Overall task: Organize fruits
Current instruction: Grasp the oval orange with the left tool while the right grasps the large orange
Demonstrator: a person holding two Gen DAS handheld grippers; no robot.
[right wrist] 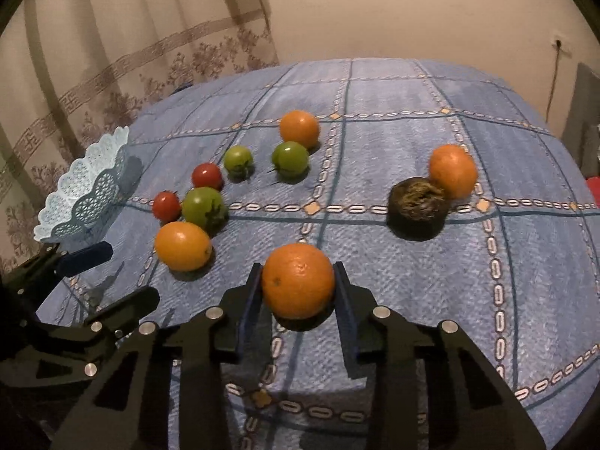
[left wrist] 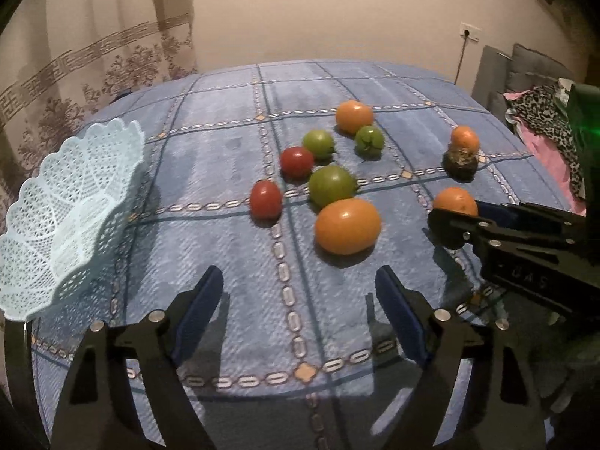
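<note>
The right gripper has its jaws pinching an orange near the surface, while the left gripper hovers, jaws spread, beside the basket.

Two fisheye views, each looking forward and down along a gripper's fingers over a table under a blue checked cloth, facing the far wall and curtain. The left wrist view sits low near the front edge, with the fruit cluster at twelve o'clock and the right gripper entering at three o'clock. The right wrist view sits very near an orange; the left gripper shows at eight o'clock. Both share the fruit and the lace basket.
</note>
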